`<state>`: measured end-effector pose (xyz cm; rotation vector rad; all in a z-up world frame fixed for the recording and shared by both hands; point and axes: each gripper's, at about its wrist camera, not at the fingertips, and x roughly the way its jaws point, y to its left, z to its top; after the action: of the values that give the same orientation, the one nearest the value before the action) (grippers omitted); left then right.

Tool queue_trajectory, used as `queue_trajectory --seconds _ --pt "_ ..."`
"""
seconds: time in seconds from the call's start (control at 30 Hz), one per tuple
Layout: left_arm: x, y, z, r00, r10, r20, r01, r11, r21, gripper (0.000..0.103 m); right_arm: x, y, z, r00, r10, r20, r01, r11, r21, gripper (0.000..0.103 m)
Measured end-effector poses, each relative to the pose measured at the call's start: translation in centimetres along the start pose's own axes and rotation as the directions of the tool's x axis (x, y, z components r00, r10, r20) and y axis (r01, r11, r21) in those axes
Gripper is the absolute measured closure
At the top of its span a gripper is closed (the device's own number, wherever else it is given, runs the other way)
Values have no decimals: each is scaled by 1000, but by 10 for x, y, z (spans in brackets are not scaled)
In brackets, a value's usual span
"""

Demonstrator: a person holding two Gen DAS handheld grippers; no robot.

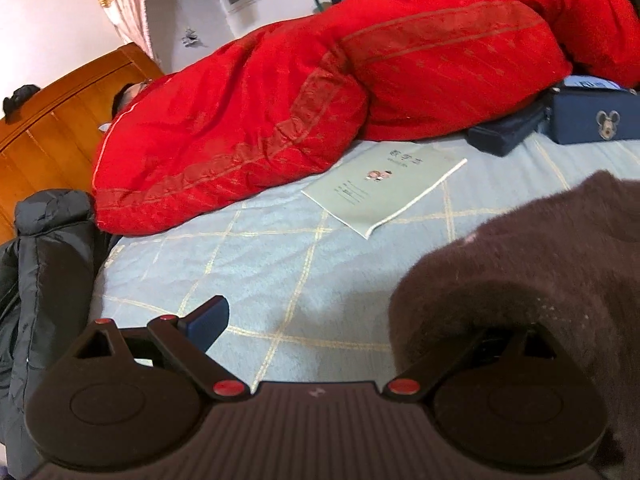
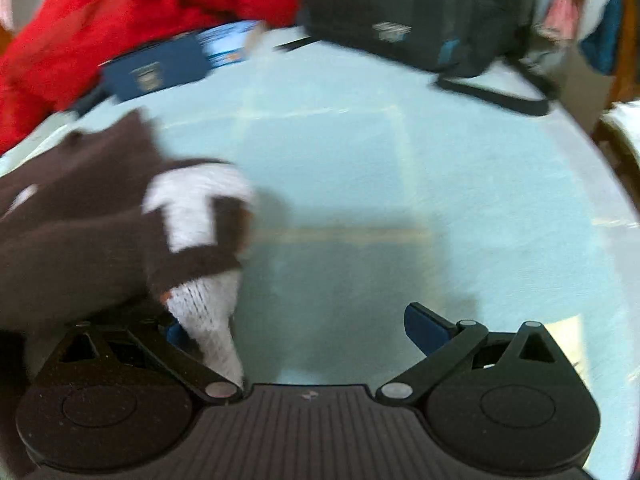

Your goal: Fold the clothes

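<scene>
Since both claws are wide open, your sweater [image 2: 80, 216] sits loose on the bed [image 2: 360, 184], draped over the left claw's [image 1: 348, 328] right finger and the right claw's [image 2: 296, 324] left one; it's soft, floppy knit, so pinch a hem edge.

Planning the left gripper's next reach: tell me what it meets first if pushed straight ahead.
Probably bare bedsheet first; beyond it the pale green booklet, then the red quilt. The brown sweater drapes its right finger. Depth is uncertain.
</scene>
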<state>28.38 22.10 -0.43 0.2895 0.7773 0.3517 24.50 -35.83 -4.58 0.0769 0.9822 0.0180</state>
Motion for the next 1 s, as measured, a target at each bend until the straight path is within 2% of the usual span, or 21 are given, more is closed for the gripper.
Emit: queue_trajectory --seconds 0.17,0.37,0.53,0.87,1.0 --pt "-12 4 -4 1000 -21 18 20 999 45 8 11 -30 21 990 -134 38 134 991 21 0" --pt "-17 -1 -6 999 -16 32 13 996 83 8 12 -73 41 983 -180 45 176 980 94 0" --pt "-19 -3 -7 999 -31 37 28 997 79 7 16 -114 54 979 -203 3 199 961 190 0" --pt "-27 -15 -11 997 -45 67 36 992 122 8 26 -112 64 964 -261 -49 265 957 118 1" --pt "-24 -9 -10 997 -43 67 36 994 100 7 -8 -88 55 974 -223 38 221 974 46 0"
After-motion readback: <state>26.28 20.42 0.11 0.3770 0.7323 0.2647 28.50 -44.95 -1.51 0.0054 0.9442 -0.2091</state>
